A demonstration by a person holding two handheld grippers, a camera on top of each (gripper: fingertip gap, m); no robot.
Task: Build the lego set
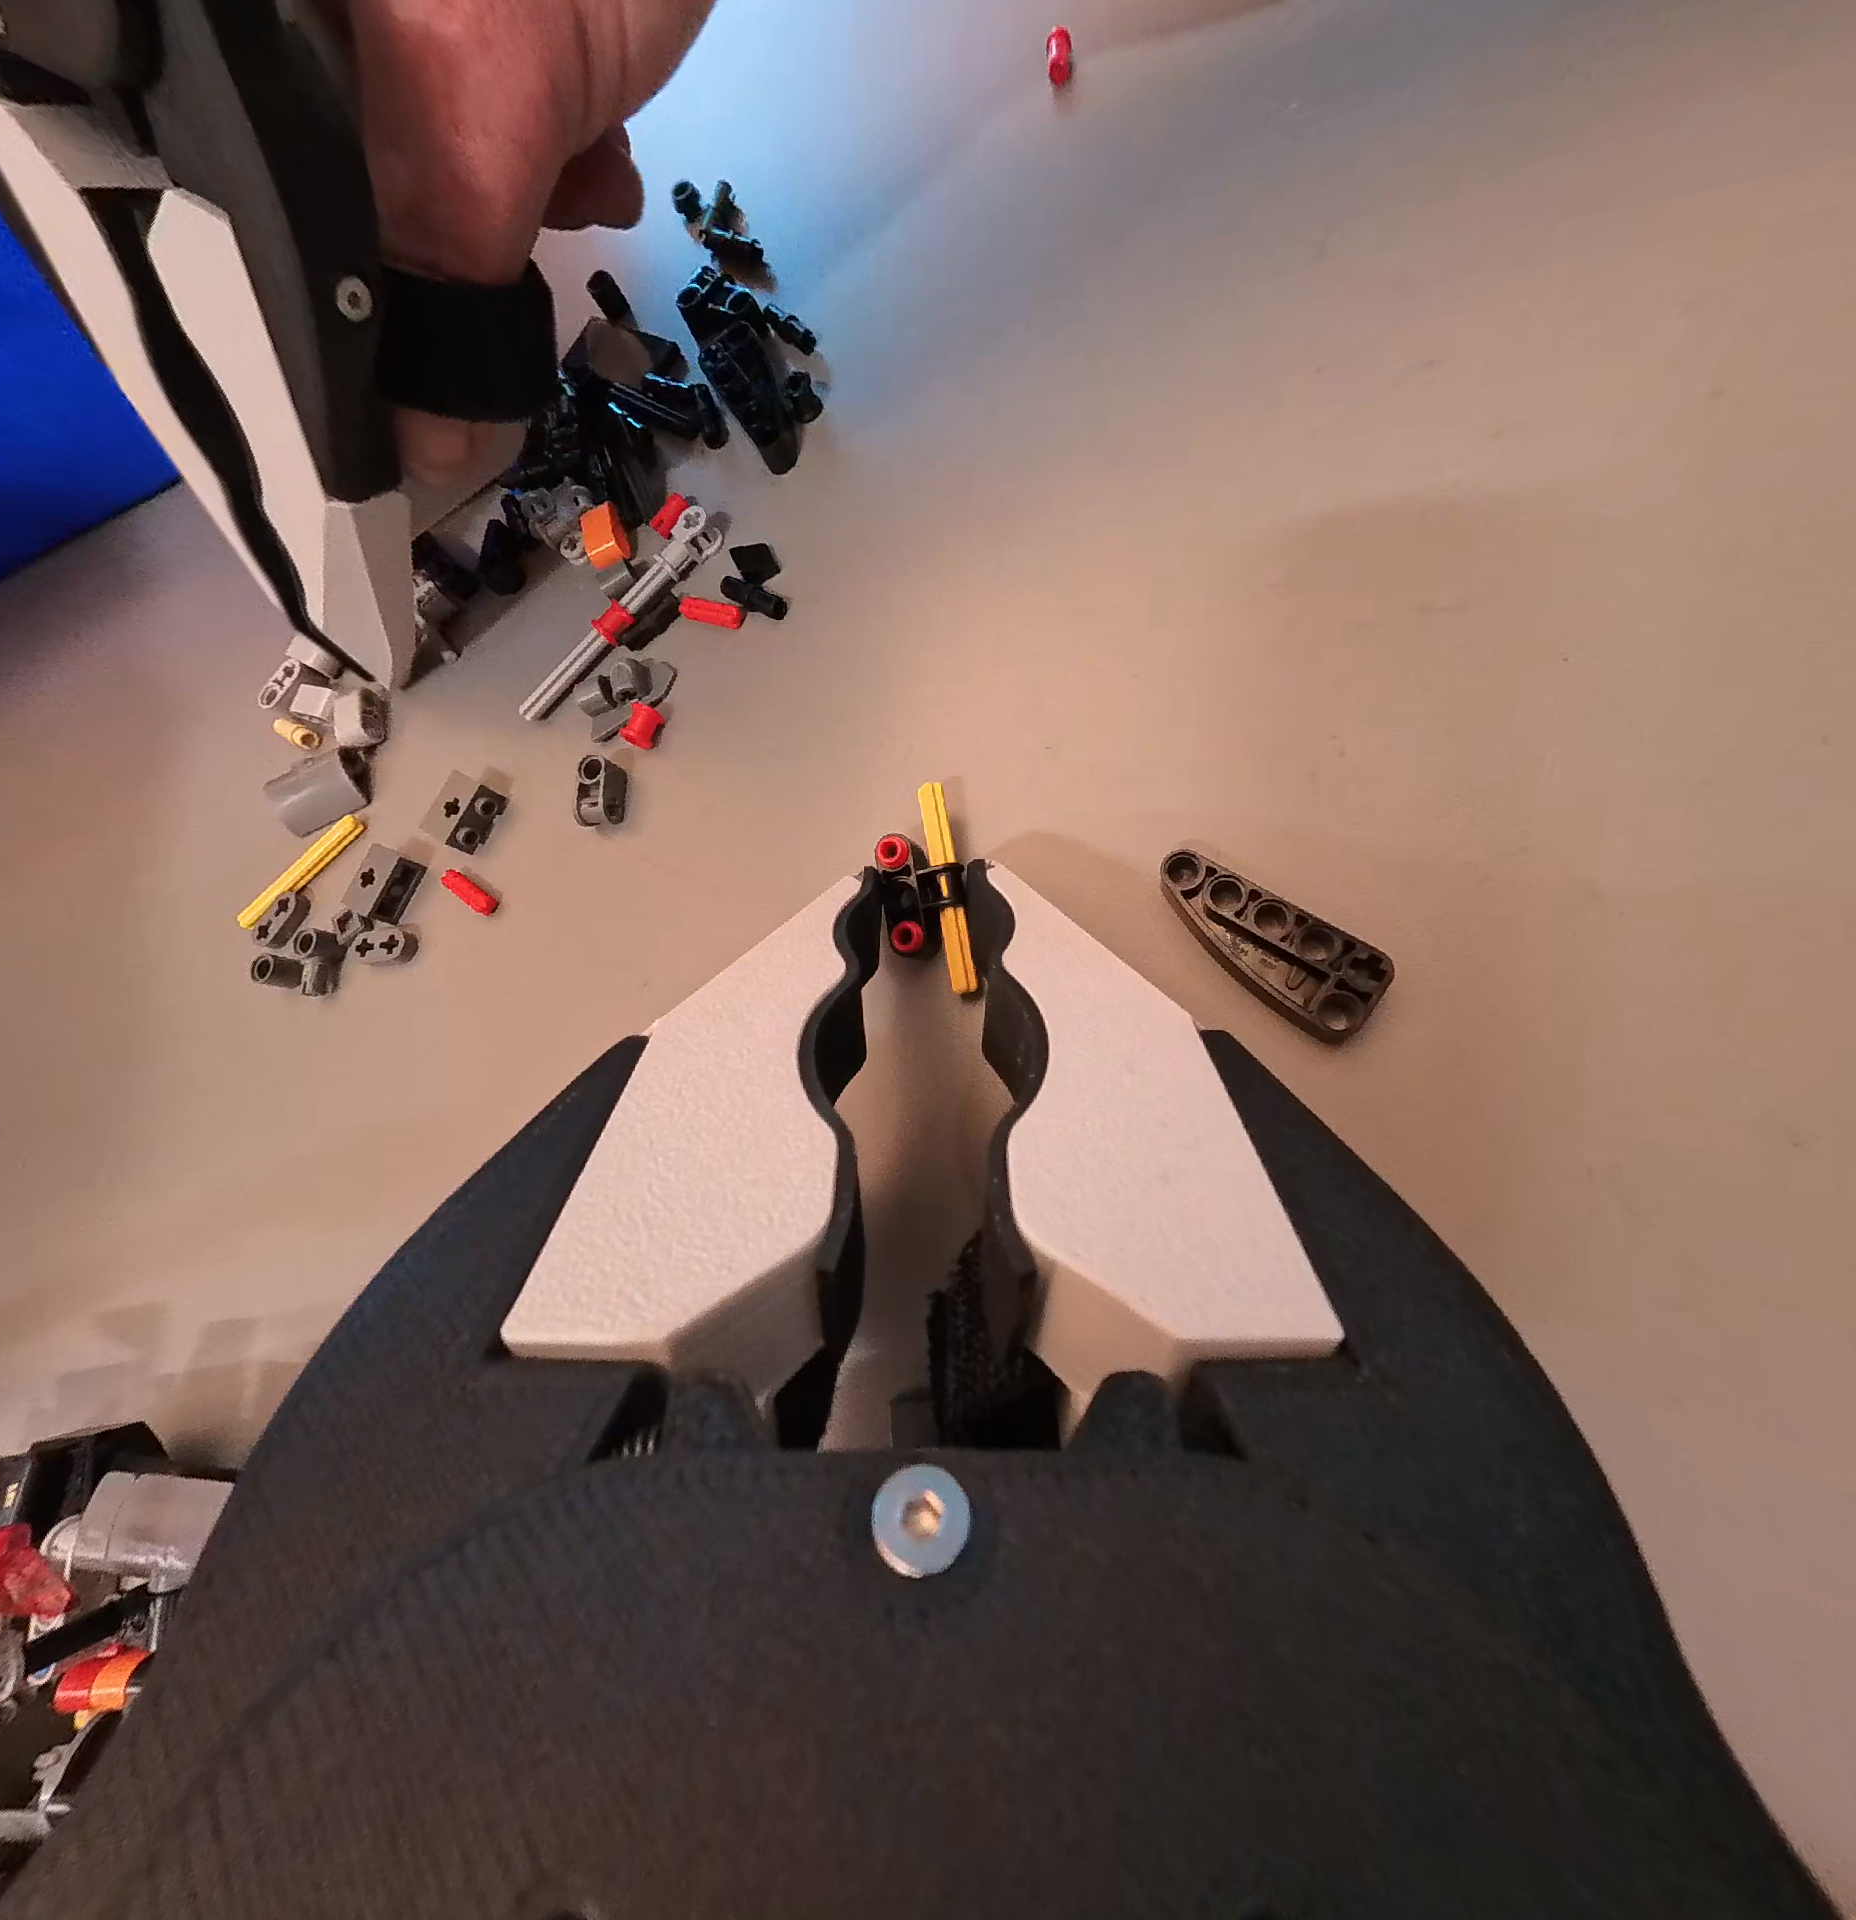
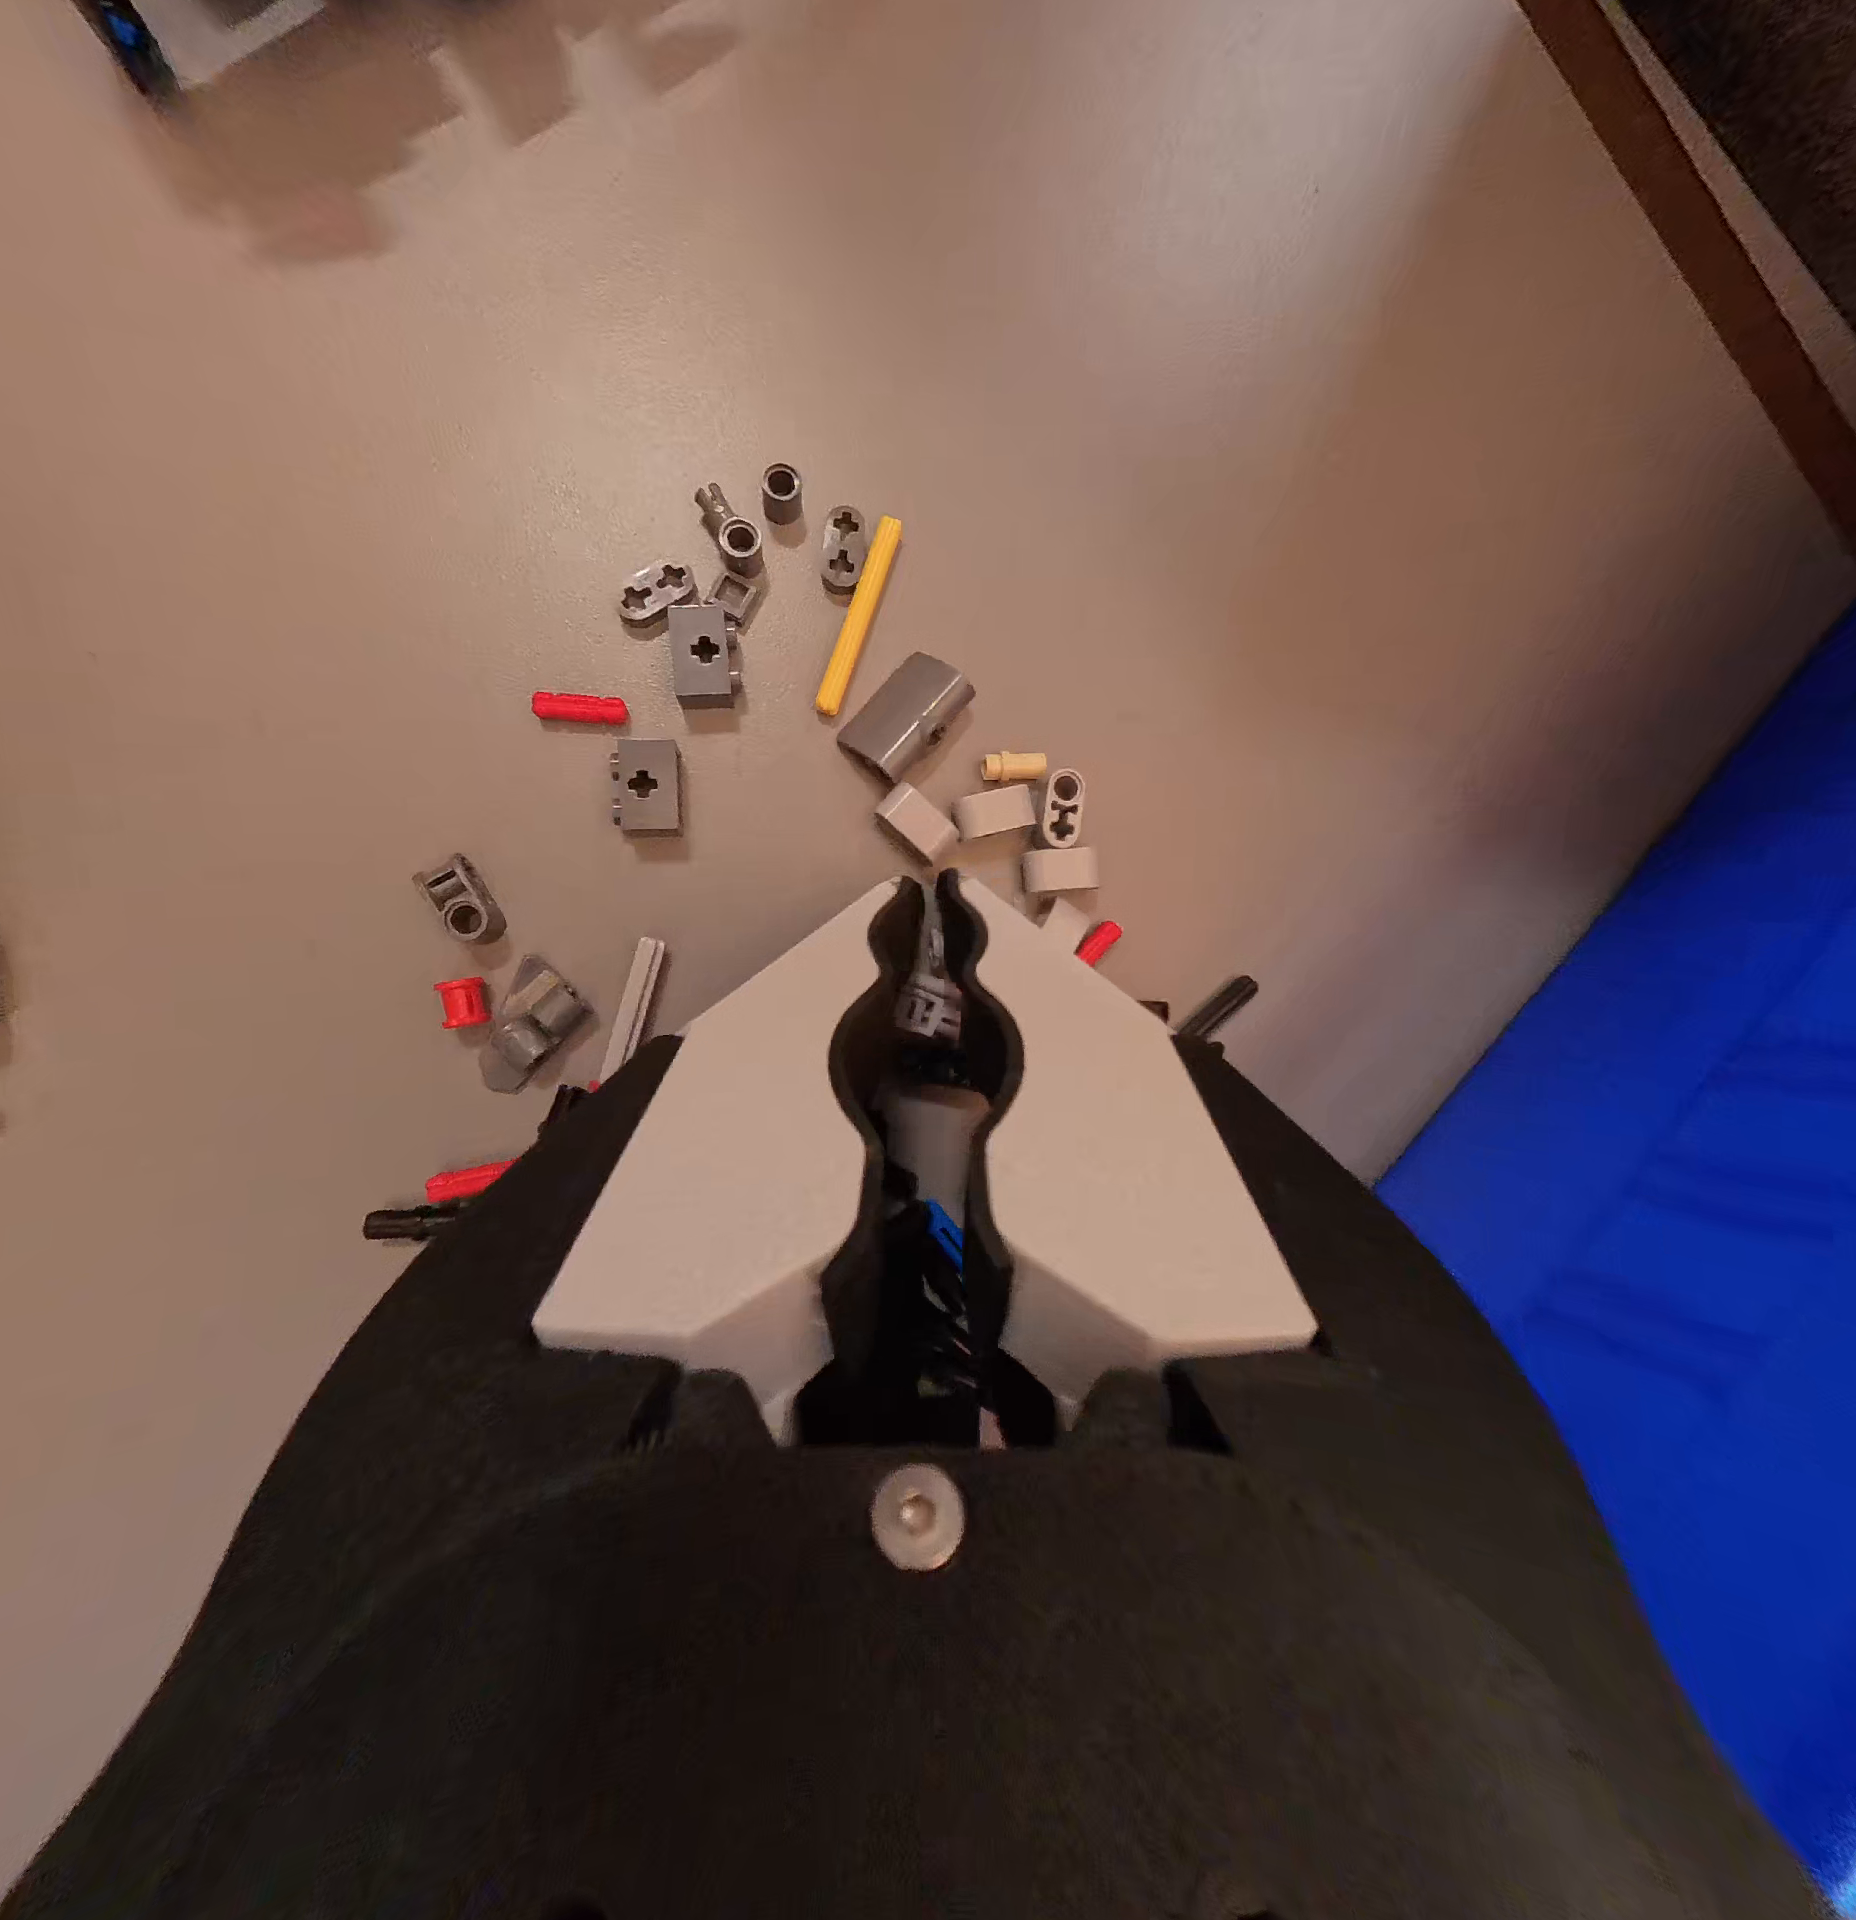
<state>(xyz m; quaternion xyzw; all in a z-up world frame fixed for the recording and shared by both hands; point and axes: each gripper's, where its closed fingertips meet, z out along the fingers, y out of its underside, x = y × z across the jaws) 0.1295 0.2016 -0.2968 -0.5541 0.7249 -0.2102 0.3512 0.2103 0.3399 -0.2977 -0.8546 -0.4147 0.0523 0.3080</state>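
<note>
While the left claw (image 1: 926, 878) pinches a small sub-assembly at its tips, a yellow axle (image 1: 949, 894) through a black connector (image 1: 916, 894) carrying two red pins (image 1: 891, 854), the right claw (image 2: 929, 891) is down in the loose parts pile, nearly closed on a thin grey piece (image 2: 929, 987) between its tips; I can't tell what that piece is. Step in hand looks like fetching the next part for the sub-assembly. In the left wrist view the right claw (image 1: 358, 665) sits at the near edge of the grey pieces, well apart from the left one. A dark curved liftarm (image 1: 1279, 954) lies on the counter (image 1: 1423, 520) just beside the left claw, untouched. Next move calls for lifting the grey piece clear without dragging its neighbours, then bringing both claws together and lining up hole to pin or axle; the left grip must not let the axle twist.
</note>
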